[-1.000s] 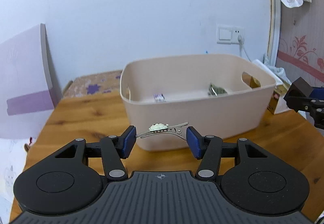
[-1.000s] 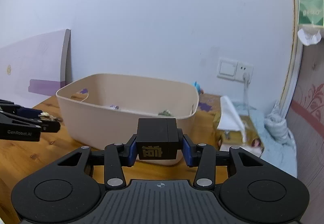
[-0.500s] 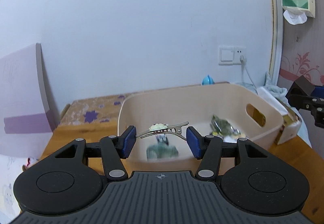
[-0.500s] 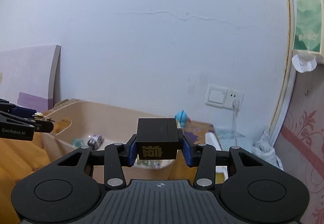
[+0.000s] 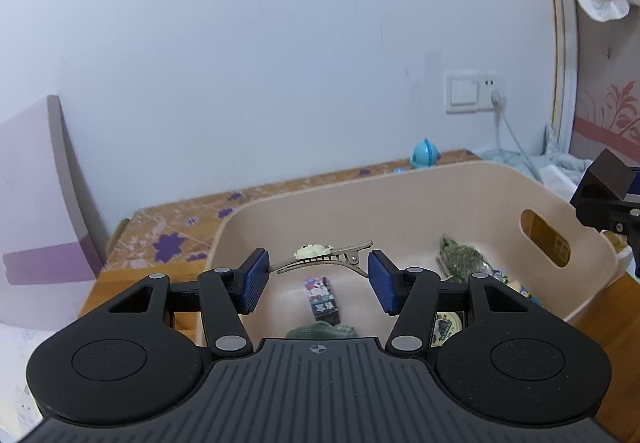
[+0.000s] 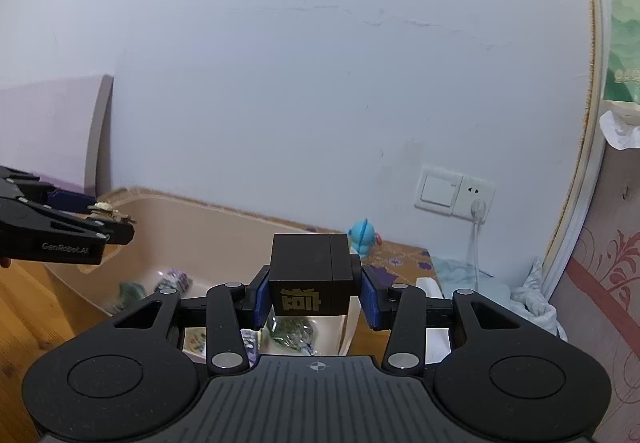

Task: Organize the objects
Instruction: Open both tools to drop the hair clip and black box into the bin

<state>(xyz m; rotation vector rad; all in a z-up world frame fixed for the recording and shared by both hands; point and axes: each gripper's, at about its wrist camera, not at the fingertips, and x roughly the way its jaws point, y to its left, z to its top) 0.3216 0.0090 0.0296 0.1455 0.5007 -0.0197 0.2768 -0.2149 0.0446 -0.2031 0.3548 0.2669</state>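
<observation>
A pale blue-white wall fills most of both views, with a thin crack running across it — clear only in the right wrist view. Low on the wall sits a white switch beside a socket with a white plug and cord hanging down. A lilac board leans against the wall at the left. At the right stands a curved white frame, and beyond it pink wallpaper with red scrolls. The wooden bench carries a star-patterned cloth along the wall.
</observation>
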